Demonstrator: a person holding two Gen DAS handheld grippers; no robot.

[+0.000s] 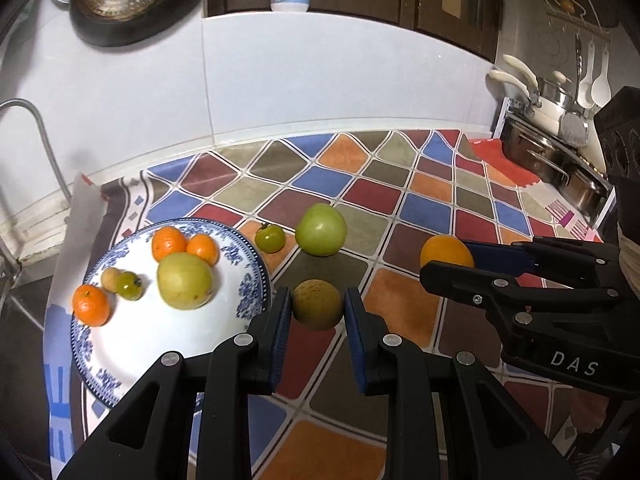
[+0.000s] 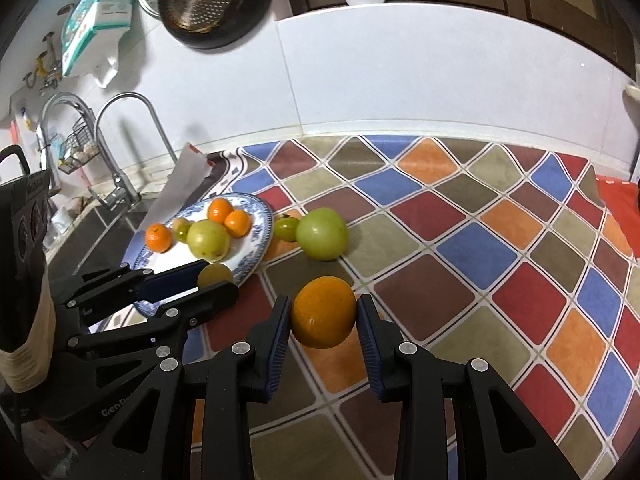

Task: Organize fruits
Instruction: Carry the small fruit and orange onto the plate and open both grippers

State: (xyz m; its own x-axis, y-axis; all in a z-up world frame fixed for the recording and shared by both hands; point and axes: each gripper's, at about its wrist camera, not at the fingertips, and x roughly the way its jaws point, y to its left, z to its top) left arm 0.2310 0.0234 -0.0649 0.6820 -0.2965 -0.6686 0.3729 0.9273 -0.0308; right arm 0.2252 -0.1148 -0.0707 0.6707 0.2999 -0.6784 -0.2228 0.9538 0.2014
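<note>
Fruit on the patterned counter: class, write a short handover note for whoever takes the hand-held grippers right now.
Left hand-held gripper: shut on a round brownish-green fruit.
Right hand-held gripper: shut on a round orange.
Done: six fruits lie on the blue-and-white patterned plate.
Left: plate both held fruits, then the large green apple and small green tomato on the checked cloth.

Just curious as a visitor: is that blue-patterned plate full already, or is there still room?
Still room. The plate holds six fruits toward its far side; its near white area is bare.

Black fingers [image 1: 280, 320], blue pads [image 1: 354, 320], silver screws, white "DAS" lettering.
</note>
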